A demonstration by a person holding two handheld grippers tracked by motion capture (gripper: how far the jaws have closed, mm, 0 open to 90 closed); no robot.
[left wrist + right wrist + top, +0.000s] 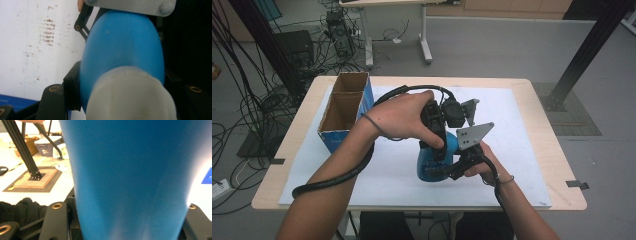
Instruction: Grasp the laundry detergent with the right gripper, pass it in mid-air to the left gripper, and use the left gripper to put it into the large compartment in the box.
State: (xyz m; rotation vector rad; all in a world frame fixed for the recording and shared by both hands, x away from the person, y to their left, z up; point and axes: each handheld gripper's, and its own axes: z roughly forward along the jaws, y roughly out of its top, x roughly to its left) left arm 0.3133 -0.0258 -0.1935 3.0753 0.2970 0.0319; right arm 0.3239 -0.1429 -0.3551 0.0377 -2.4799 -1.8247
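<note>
A blue bottle (428,164) with a white cap (130,95) is held over the white sheet near the table's middle. My left gripper (439,147) comes down onto its cap end. In the left gripper view the jaws flank the cap and press the blue shoulder (120,45). My right gripper (443,173) grips the bottle's body from the right side. In the right gripper view the blue body (130,175) sits between both jaws. The grey plate (130,6) of the right gripper shows beyond the bottle.
An open cardboard box (343,107) with blue sides and two empty compartments stands at the table's left. A white sheet (517,150) covers most of the wooden tabletop (557,150). Cables lie on the floor beyond the left edge, and a black frame post (582,55) rises at right.
</note>
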